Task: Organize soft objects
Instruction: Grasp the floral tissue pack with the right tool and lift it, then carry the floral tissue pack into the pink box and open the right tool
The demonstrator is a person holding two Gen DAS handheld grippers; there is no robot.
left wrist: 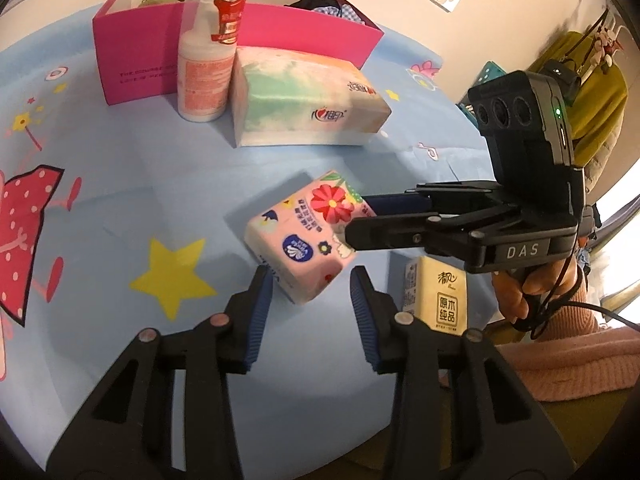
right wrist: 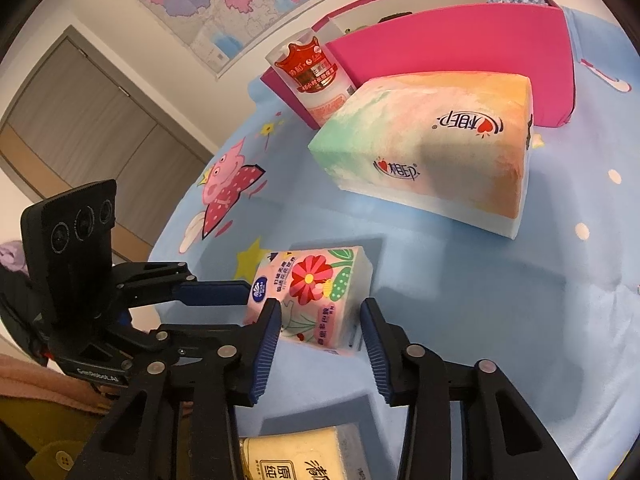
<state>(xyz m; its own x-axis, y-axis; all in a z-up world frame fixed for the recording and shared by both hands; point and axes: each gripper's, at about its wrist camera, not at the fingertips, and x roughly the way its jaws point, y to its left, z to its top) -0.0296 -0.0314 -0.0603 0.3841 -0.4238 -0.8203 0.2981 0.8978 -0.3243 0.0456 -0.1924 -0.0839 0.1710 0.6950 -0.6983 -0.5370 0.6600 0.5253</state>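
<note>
A small pink floral tissue pack (left wrist: 304, 236) (right wrist: 316, 292) sits tilted, one edge raised off the blue cartoon cloth (left wrist: 120, 220). My left gripper (left wrist: 310, 280) straddles its near corner, both blue pads against its sides. In the right wrist view, one left finger (right wrist: 216, 293) meets the pack's left end. My right gripper (right wrist: 322, 312) is shut on the pack's near end, and the left wrist view shows this gripper (left wrist: 360, 219) reaching in from the right. A yellow tissue pack (left wrist: 440, 296) (right wrist: 296, 456) lies flat close by.
A large pastel tissue pack (left wrist: 308, 100) (right wrist: 432, 152) and a pump lotion bottle (left wrist: 208, 56) (right wrist: 316, 76) stand in front of an open pink box (left wrist: 136, 56) (right wrist: 460, 48) holding clothes (left wrist: 328, 6). A pink sleeve (left wrist: 560, 360) is at the right.
</note>
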